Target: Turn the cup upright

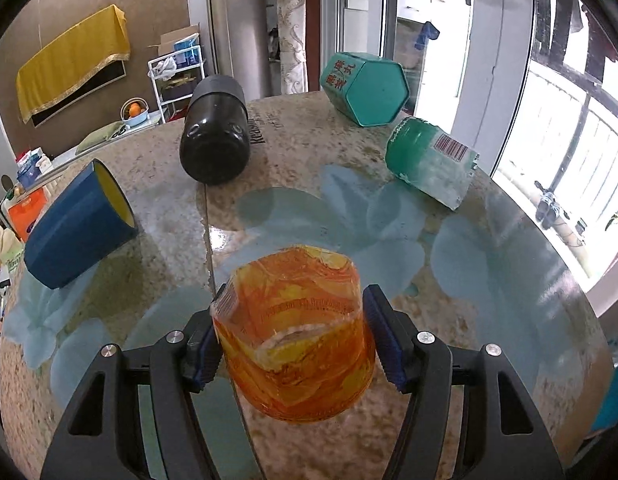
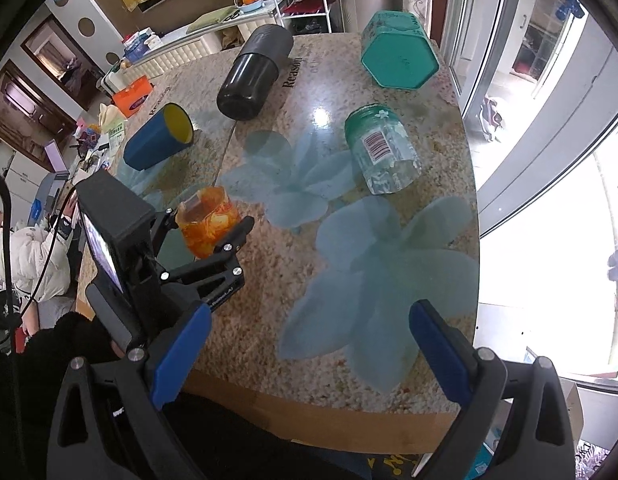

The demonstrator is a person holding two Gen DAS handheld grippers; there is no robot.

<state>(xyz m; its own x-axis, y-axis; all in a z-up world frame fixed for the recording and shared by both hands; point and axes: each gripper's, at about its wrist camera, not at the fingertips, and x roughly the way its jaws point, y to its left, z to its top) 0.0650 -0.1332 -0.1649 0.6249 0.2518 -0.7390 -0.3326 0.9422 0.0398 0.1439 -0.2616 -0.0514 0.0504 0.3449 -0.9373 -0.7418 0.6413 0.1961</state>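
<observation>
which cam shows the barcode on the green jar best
The right wrist view. There the green jar lies on its side with the barcode label turned up toward the camera, all its bars visible. The left wrist view catches the same jar farther off, its barcode skewed near the upper edge.

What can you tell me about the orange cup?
The orange cup is see-through plastic with swirly orange and yellow patterns. It stands upright, open at the top and empty. The left gripper squeezes it from both sides with blue pads. It sits near the table's left edge.
</observation>
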